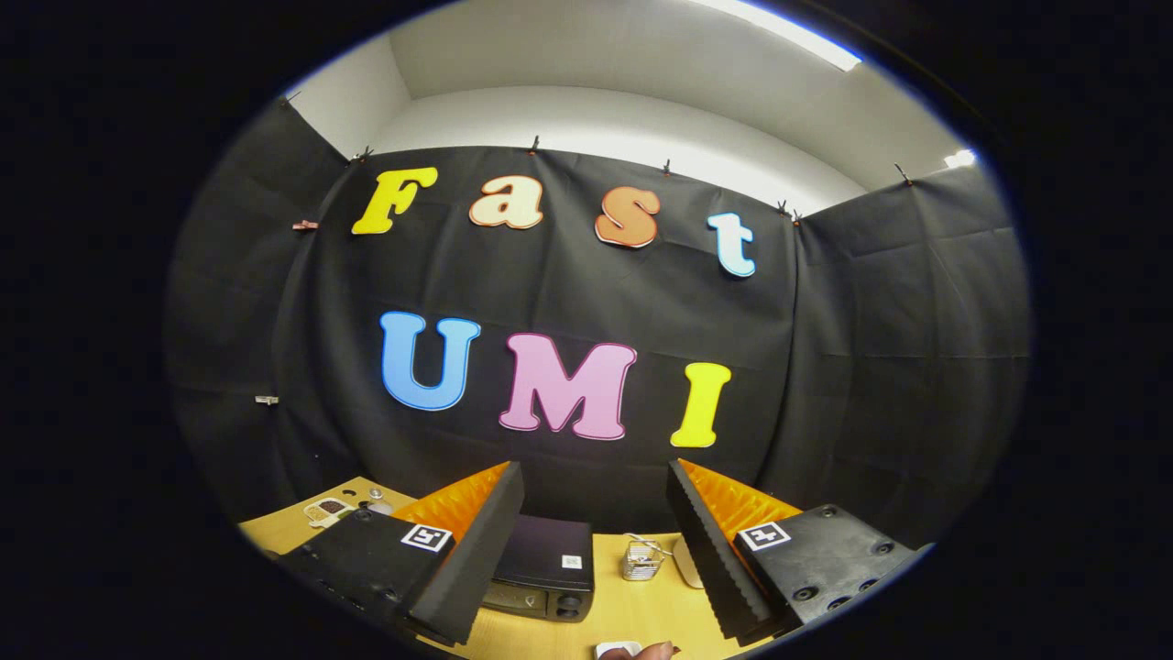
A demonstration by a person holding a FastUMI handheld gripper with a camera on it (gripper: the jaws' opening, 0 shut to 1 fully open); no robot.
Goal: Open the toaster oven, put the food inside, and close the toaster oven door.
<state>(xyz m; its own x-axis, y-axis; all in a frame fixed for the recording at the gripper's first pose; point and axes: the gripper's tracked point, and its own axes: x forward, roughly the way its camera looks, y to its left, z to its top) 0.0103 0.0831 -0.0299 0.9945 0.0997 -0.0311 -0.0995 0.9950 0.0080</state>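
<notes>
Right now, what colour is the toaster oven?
Black, best seen in the gripper view: the toaster oven sits between the open gripper fingers.

Black cloth wall (586, 302) behind a wooden table (632, 614), ceiling light strip (788, 32) above

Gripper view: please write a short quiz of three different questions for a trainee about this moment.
1. True or false: the claw is shut on the toaster oven.
2. Where is the oven relative to the fingers?
A. between them, below, nearer one finger
B. far beyond them, against the cloth wall
C. on top of one finger
3. Fill in: beside the oven, on the table, stands a small metal ____.

Key:
1. False; the fingers are spread apart and touch nothing.
2. A
3. basket
</notes>
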